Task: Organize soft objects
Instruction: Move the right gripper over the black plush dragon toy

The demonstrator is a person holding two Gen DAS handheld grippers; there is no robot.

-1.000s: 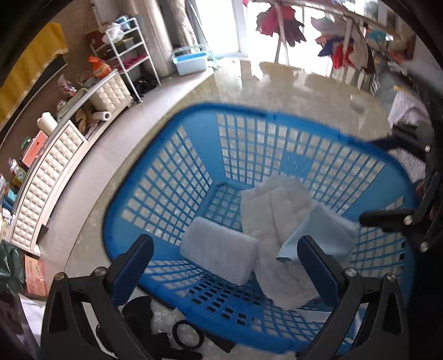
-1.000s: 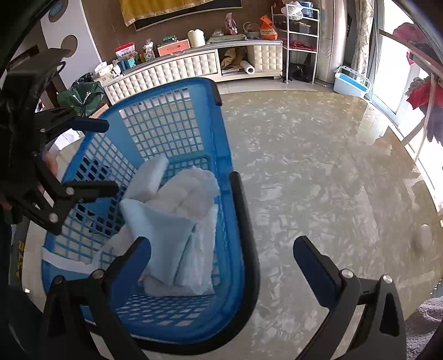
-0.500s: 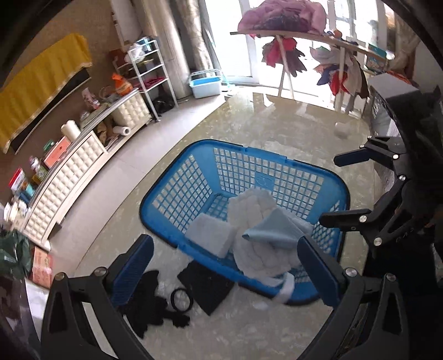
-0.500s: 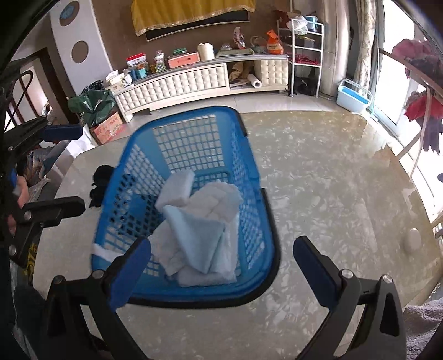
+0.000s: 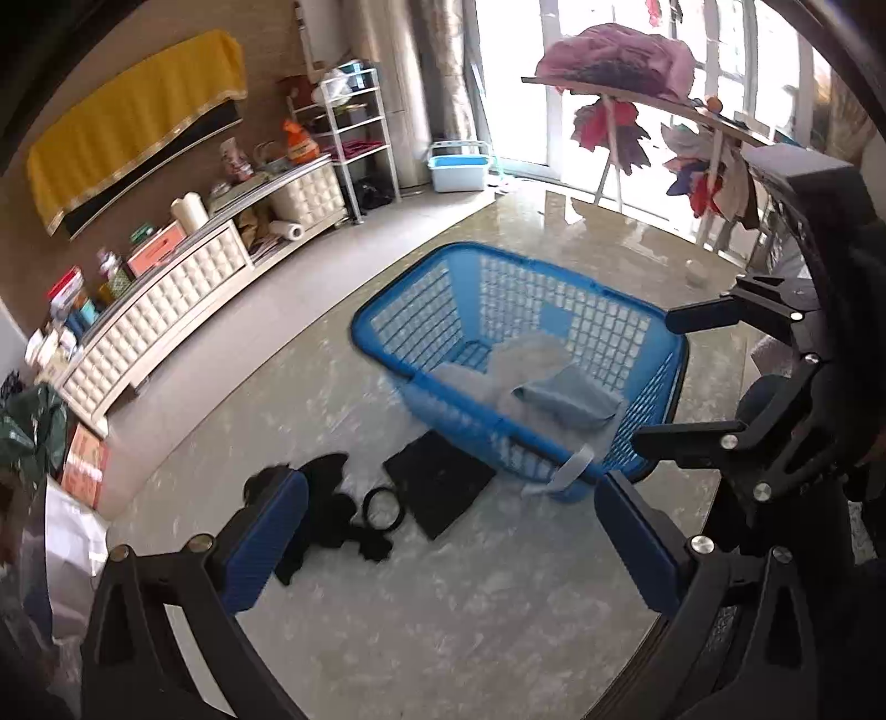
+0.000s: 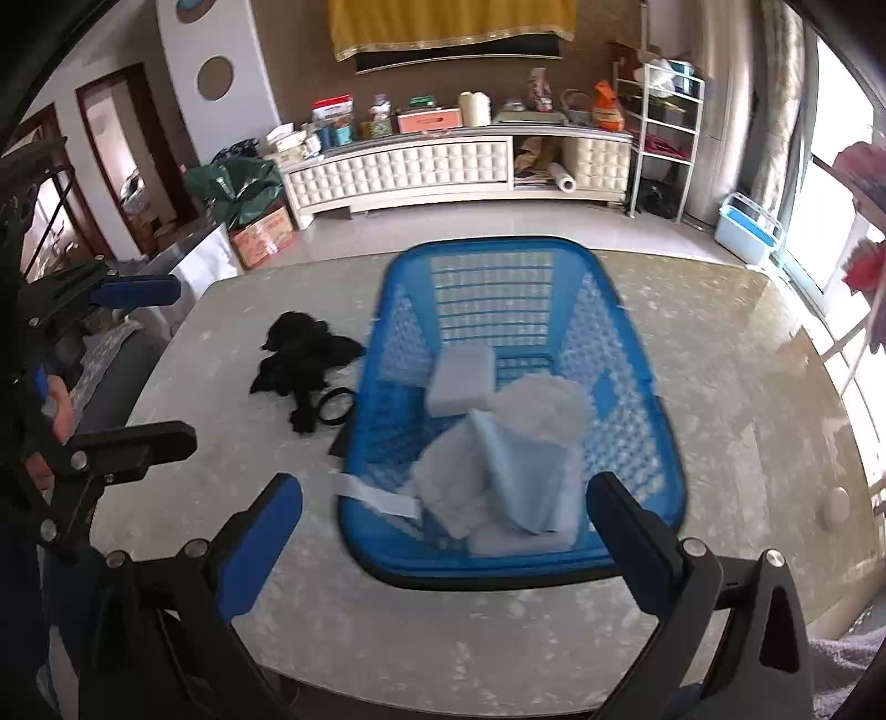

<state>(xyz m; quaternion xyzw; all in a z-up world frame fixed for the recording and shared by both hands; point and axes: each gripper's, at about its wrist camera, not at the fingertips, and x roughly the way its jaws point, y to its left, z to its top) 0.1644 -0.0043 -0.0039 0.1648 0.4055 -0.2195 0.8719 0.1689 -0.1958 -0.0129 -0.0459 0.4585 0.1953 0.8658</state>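
Both tongs hang spread wide above the bench with nothing between their blue pads: the left tongs (image 5: 448, 540) at the near left, the right tongs (image 6: 443, 531) at the near edge facing the basket's short end.

Around them is a living room with a long white tufted cabinet (image 6: 404, 163) against a brown wall, a yellow cloth (image 6: 451, 19) hung above it, a white wire shelf rack (image 6: 662, 138) to its right, and a drying rack (image 5: 614, 83) with clothes by the bright windows. The bench (image 6: 747, 421) is a glossy, beige marbled slab.

On it stands the blue basket (image 6: 482, 260), holding a white fluffy towel (image 6: 540, 401), a folded light blue cloth (image 6: 523, 476) lying on top of the towel, and a pale rectangular pad (image 6: 462, 379) toward the far end. A white strip (image 6: 376, 498) hangs over the basket's near left rim. Left of the basket, on the bench, lie a crumpled black garment (image 6: 302, 360), a flat black square cloth (image 5: 437, 482) touching the basket's foot, and a small black ring (image 6: 332, 412).

Compared with a second ago, both tongs have pulled back and up: the basket then filled each view, and now the whole basket, the bench around it and the black items show.
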